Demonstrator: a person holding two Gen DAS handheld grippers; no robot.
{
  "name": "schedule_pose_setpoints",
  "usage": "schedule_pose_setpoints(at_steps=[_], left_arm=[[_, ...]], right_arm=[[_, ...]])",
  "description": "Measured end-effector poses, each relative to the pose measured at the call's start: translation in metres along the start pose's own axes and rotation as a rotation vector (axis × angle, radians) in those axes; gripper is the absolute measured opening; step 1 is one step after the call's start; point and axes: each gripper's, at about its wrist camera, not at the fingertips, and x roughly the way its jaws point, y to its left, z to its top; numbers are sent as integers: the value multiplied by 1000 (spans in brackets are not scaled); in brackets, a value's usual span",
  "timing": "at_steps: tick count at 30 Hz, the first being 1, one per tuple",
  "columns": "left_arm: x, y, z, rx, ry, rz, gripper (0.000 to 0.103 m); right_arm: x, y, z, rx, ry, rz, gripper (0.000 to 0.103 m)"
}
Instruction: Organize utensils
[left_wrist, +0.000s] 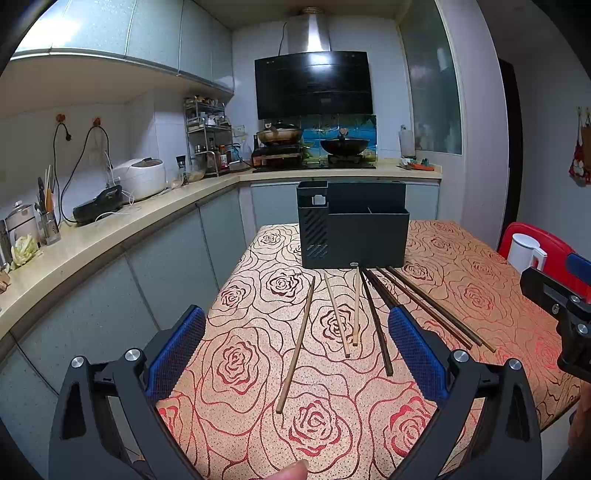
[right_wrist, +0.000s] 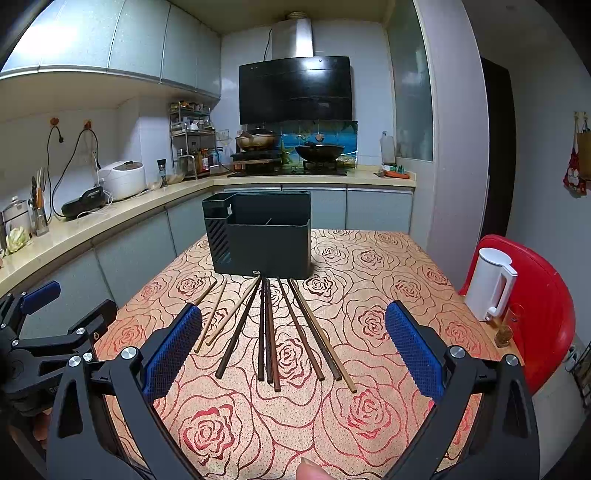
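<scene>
- Left gripper (left_wrist: 295, 347) and right gripper (right_wrist: 293, 339): jaws spread wide, grasping nothing.
- Loose wooden chopsticks (right_wrist: 271, 332) lie fanned on the rose-patterned tabletop (right_wrist: 369, 258), before the dark plastic utensil holder (right_wrist: 262, 236).
- Grasp one chopstick mid-length; insert upright.

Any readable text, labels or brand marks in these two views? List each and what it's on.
None can be read.
Holder: small oval badge at the front bottom edge, too small to read.
Range hood: faint marks on the glass panel, blurred.
Bottles on the spice rack: labels too small to read.
Kettle, rice cooker, chopsticks: no text visible.
</scene>
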Motion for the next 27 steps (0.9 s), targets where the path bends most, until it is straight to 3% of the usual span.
schedule_pose_setpoints(at_steps=[23,27], left_arm=[[21,9,-9,11,66,-2,96],[37,30,-8,-19,115,13,96]], right_arm=[[21,-6,-6,-12,64,14,96],[34,-11,-9,-55,86,-32,96]])
